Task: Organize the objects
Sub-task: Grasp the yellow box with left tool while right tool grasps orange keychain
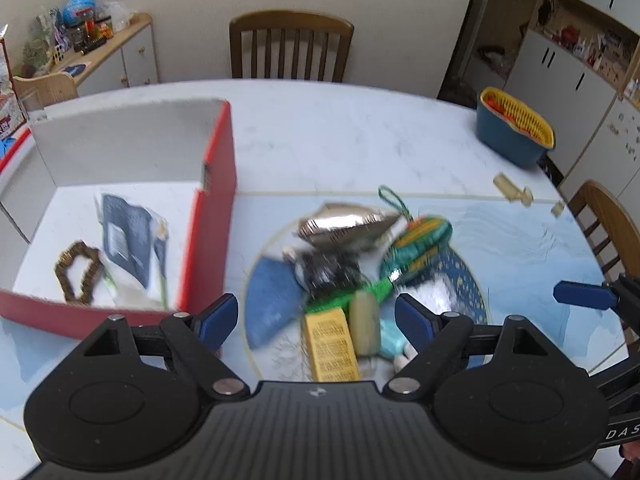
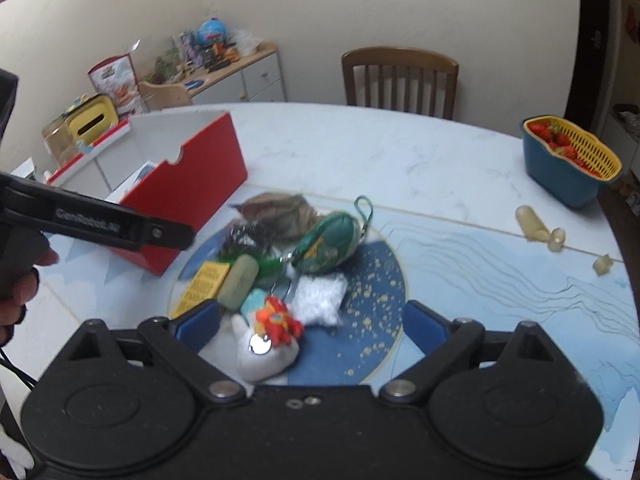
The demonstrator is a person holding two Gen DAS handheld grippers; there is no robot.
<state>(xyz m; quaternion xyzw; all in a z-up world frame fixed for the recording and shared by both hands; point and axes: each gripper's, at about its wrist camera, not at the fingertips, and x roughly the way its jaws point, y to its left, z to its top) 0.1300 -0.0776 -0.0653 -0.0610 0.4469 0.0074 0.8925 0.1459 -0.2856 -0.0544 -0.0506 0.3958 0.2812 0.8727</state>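
Note:
A pile of small objects lies on a round blue placemat: a yellow box, a beige bar, a blue pouch, a silver foil bag and a green pouch. My left gripper hangs open just above the yellow box and the bar, gripping nothing. My right gripper is open too, over a white plush with an orange figure, beside a white star. Left of the pile stands an open red box holding a bead bracelet and a dark packet.
A blue tub with a yellow strainer of strawberries stands at the table's far right. Small beige pieces lie near it. A wooden chair is behind the table, another chair at the right edge. A person's hand shows at left.

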